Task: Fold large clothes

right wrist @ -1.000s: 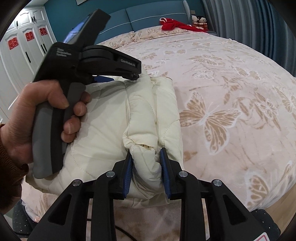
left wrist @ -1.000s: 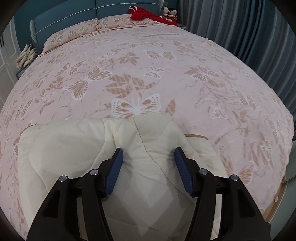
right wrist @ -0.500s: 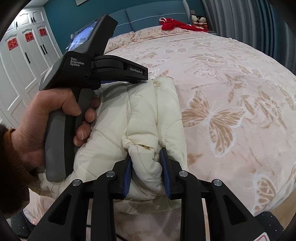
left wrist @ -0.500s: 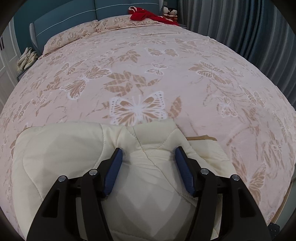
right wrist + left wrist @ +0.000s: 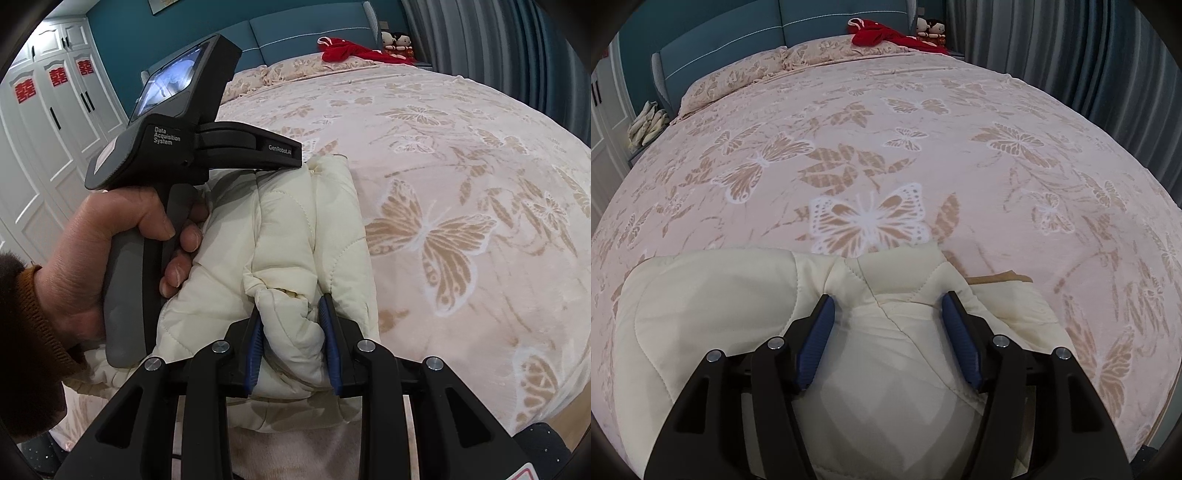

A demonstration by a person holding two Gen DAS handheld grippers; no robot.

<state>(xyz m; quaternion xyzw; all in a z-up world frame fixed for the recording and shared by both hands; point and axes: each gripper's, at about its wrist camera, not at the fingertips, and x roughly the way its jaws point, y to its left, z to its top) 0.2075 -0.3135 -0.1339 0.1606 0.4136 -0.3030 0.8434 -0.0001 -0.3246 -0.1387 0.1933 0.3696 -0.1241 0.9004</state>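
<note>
The cream quilted jacket (image 5: 295, 236) is seen lying part-folded at the near edge of the bed (image 5: 923, 147), and it is judged to be light, puffy and springy, so it is best taken at stitched edges and thick folds. A bunched fold is pinched firmly in the right gripper (image 5: 293, 332), while the left gripper (image 5: 888, 321) is held about half open over the padding, its pads apparently not pressing, though contact is hard to judge. The soft butterfly-patterned cover is backed by a teal headboard (image 5: 775, 37), grey curtains (image 5: 1071, 55) and white wardrobes (image 5: 44, 129).
</note>
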